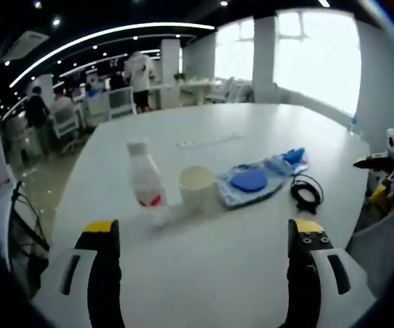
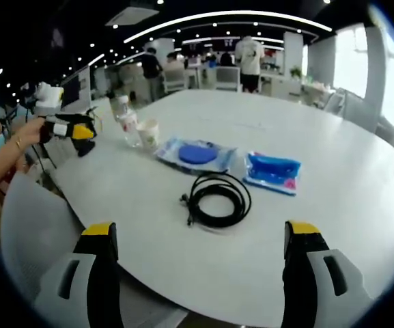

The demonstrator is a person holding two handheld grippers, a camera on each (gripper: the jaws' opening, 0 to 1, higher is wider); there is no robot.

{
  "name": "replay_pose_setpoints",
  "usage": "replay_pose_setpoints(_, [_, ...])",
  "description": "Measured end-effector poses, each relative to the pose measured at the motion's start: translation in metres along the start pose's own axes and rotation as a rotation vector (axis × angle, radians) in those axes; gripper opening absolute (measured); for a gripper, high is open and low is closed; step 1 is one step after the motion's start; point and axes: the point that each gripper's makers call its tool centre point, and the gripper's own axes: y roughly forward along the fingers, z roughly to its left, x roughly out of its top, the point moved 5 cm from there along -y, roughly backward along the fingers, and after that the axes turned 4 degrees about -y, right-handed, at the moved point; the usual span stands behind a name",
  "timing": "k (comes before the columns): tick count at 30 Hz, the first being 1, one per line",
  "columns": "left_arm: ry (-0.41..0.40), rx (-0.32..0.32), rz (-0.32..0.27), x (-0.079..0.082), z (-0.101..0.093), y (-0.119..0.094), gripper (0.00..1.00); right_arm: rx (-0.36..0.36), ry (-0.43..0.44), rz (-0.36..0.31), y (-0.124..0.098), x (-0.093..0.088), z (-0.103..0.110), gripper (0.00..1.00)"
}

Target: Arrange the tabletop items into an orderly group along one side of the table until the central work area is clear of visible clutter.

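Right now my left gripper (image 1: 205, 236) hovers low over the white table (image 1: 203, 287) with its jaws spread wide and nothing between them. Just ahead of them the clear plastic bottle (image 1: 145, 181) stands upright, its long axis vertical, white cap up and a red band low on its body. Beside it, on the right in the left gripper view, the cream paper cup (image 1: 197, 188) stands mouth up, close to the bottle but whether they touch I cannot tell. Next comes the flat clear packet with a blue disc (image 1: 249, 181), lying with its long axis slanting up to the right toward the blue pouch (image 1: 292, 157) at its far end. The coiled black cable (image 1: 306, 193) lies near the table's right edge, just beside the packet. Farther off a white power strip (image 1: 207, 141) lies flat, its length running across the view.

My right gripper (image 2: 201, 239) is also wide and holding nothing, hanging at the table's near edge. In the right gripper view the cable (image 2: 217, 199) lies nearest, then the blue pouch (image 2: 272, 171) and the disc packet (image 2: 195, 154) behind it, and the cup (image 2: 149, 134) and bottle (image 2: 125, 119) at the far left. Beyond the table a person in a white shirt (image 2: 249, 58) stands among desks and chairs.
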Motion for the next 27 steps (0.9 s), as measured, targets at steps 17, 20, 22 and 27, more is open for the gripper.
replay_pose_setpoints(17, [0.039, -0.040, 0.037, -0.020, -0.027, -0.014, 0.99, 0.014, 0.003, 0.011, 0.000, -0.002, 0.001, 0.99])
replay_pose_setpoints(20, [0.036, -0.048, 0.046, -0.023, -0.028, -0.014, 0.99, 0.016, 0.003, 0.012, 0.000, -0.003, 0.000, 0.99])
replay_pose_setpoints(22, [0.039, -0.054, 0.057, -0.026, -0.028, -0.015, 0.99, 0.016, 0.002, 0.013, 0.000, -0.003, 0.000, 0.99])
replay_pose_setpoints(27, [0.043, -0.064, 0.078, -0.031, -0.029, -0.015, 0.99, 0.015, 0.007, 0.009, 0.000, -0.003, -0.001, 0.99])
